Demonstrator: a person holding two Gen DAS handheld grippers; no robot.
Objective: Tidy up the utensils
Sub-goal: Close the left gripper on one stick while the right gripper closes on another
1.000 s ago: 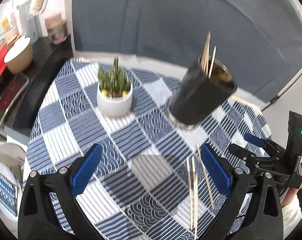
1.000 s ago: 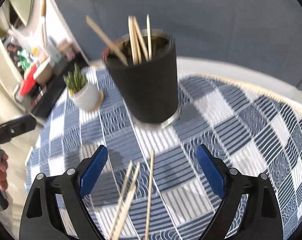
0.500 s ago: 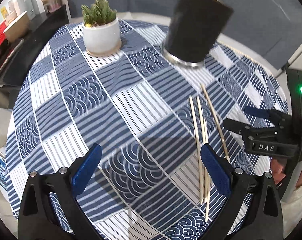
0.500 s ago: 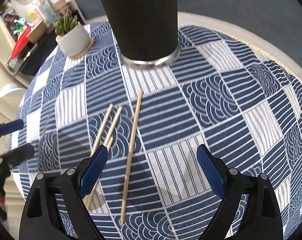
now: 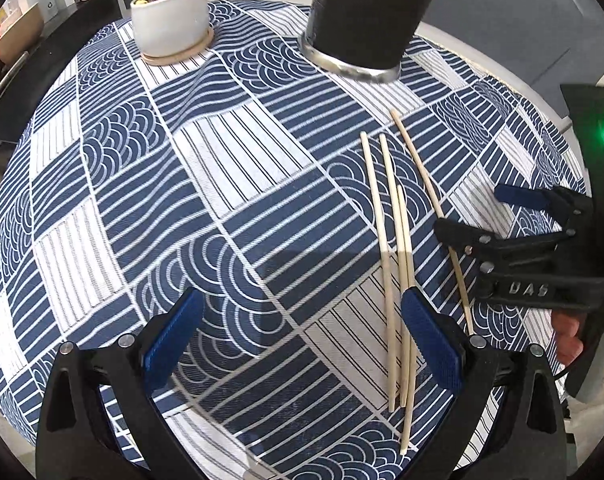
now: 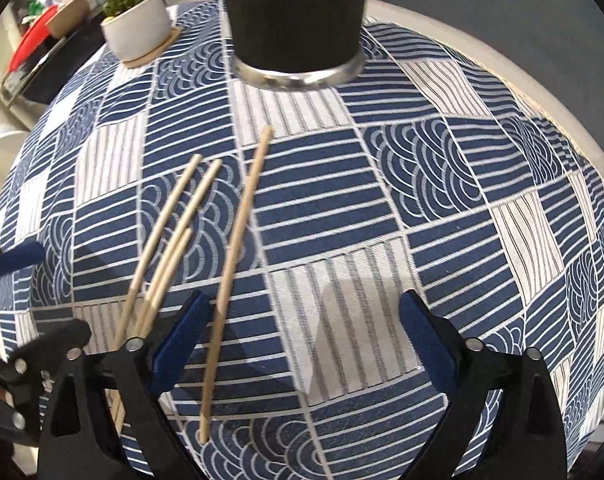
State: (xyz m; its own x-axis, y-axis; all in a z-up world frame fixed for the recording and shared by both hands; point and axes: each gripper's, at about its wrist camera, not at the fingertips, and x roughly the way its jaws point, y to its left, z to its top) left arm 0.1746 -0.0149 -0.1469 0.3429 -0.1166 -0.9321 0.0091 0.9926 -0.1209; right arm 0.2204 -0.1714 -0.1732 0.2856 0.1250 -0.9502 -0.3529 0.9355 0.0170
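Observation:
Several wooden chopsticks (image 5: 397,264) lie loose on the blue and white patterned tablecloth (image 5: 222,184), in front of a black holder cup (image 5: 365,20) with a metal base. They also show in the right wrist view (image 6: 174,248), with one chopstick (image 6: 234,264) apart to the right. The cup (image 6: 298,16) stands behind them. My left gripper (image 5: 302,340) is open and empty, low over the cloth, its right finger over the chopsticks. My right gripper (image 6: 302,336) is open and empty, its left finger between the chopsticks. The right gripper also shows in the left wrist view (image 5: 497,216).
A white pot with a cactus (image 5: 170,20) stands on a wooden coaster at the back left, also seen in the right wrist view (image 6: 136,20). A dark shelf with bowls and jars (image 5: 18,32) is beyond the table's left edge. The round table edge (image 6: 541,92) curves at the right.
Both grippers have tilted down and come lower and closer to the loose chopsticks. The cup's rim and the chopsticks inside it have gone out of view at the top.

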